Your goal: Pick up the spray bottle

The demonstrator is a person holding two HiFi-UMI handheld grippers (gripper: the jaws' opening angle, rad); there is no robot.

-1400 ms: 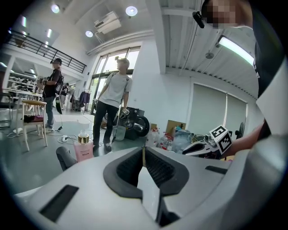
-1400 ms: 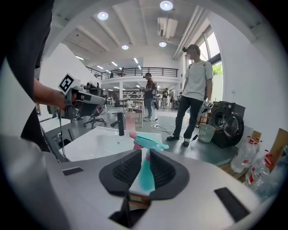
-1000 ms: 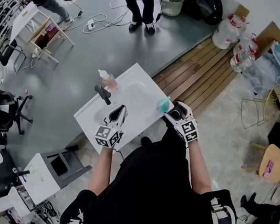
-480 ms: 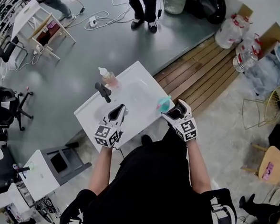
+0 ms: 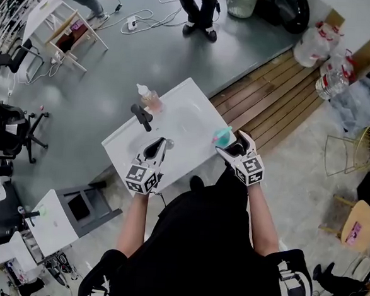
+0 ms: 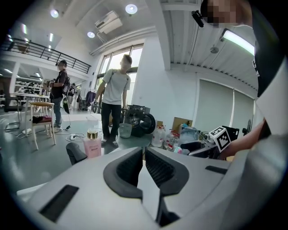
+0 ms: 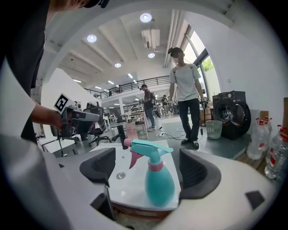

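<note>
Spray bottle between wide-apart right tongs

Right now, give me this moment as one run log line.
phase: pre-grasp | right tongs: just opened wide, straddling upright spray bottle, pads not touching it | left tongs: shut, empty

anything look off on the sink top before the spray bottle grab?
Nothing spilled, tipped or damaged. One thing stands out: the teal spray bottle stands upright right at the near edge of the white sink top, so a nudge might knock it off. The pink bottle stands upright at the far side.
</note>
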